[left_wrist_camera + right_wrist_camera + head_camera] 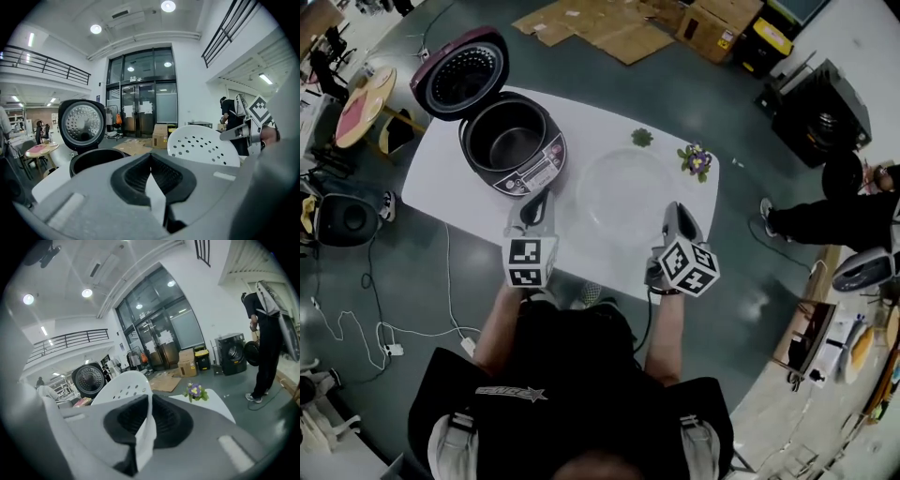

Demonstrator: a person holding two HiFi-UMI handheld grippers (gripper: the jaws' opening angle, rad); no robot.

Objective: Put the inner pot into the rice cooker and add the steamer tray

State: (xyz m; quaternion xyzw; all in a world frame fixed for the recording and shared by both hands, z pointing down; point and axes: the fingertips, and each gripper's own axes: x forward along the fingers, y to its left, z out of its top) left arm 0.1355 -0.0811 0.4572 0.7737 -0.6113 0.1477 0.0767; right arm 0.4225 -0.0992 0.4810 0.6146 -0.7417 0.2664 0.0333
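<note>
Gripping with left gripper (542, 199) and right gripper (673, 211), both clenched on opposite rims of steamer tray (619, 192), apparently to carry it steady above table (441, 178). Waiting at 10 o'clock: rice cooker (536, 174), lid (459, 75) up, inner pot (512, 142) seemingly seated already.

We hold a gripper in each hand. Our left forearm (499, 328) and right forearm (667, 342) reach forward from the torso, side by side. Our left gripper (539, 201) points ahead and slightly downward, with its marker cube at the rear near the hand. Its jaws are pressed together on a thin white edge of the steamer tray (619, 192). Our right gripper (676, 210) sits about level with it, well apart to the right, at a similar tilt. Its jaws pinch the tray's opposite edge.
</note>
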